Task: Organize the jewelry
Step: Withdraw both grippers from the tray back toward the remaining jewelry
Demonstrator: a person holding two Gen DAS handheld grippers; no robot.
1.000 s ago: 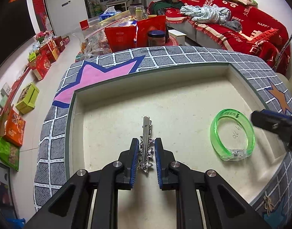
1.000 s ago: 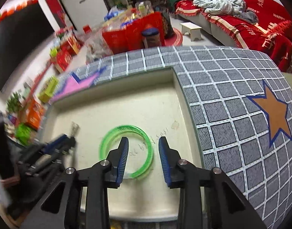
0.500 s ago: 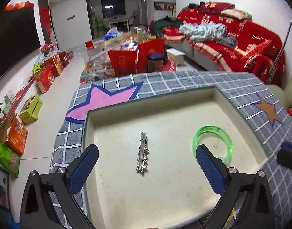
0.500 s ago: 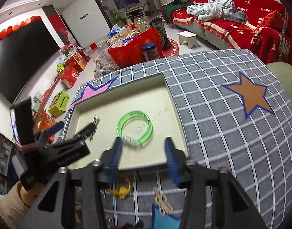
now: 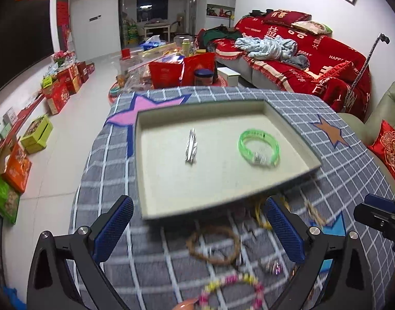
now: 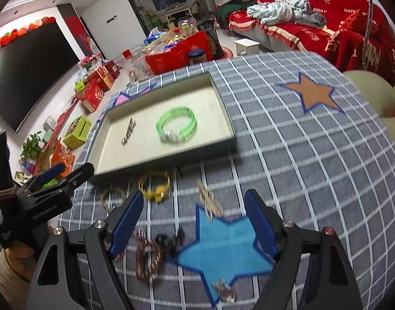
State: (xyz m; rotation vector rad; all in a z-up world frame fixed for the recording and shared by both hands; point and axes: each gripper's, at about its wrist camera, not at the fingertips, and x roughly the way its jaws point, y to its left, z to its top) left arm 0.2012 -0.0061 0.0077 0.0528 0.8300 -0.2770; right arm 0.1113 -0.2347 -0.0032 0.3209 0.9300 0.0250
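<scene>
Both drops done: silver hair clip [image 5: 191, 146] and green bangle [image 5: 258, 147] now sit in the tray [image 5: 223, 204], ahead of the left gripper [image 5: 197, 232], jaws wide and empty, and right gripper [image 6: 194, 223], jaws opening on nothing. 2 in, the loose pile's next.

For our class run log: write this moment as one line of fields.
tray: silver clip, green bangle | left gripper: open, empty | right gripper: opening, empty | loose jewelry on cloth

tray [image 5: 287, 118]: beige inside, dark green rim
bangle [image 5: 259, 146]: translucent bright green
hair clip [image 5: 191, 146]: silver
tablecloth [image 6: 313, 155]: grey with white grid; blue, orange, pink stars
bead bracelet [image 5: 231, 288]: pink and yellow
</scene>
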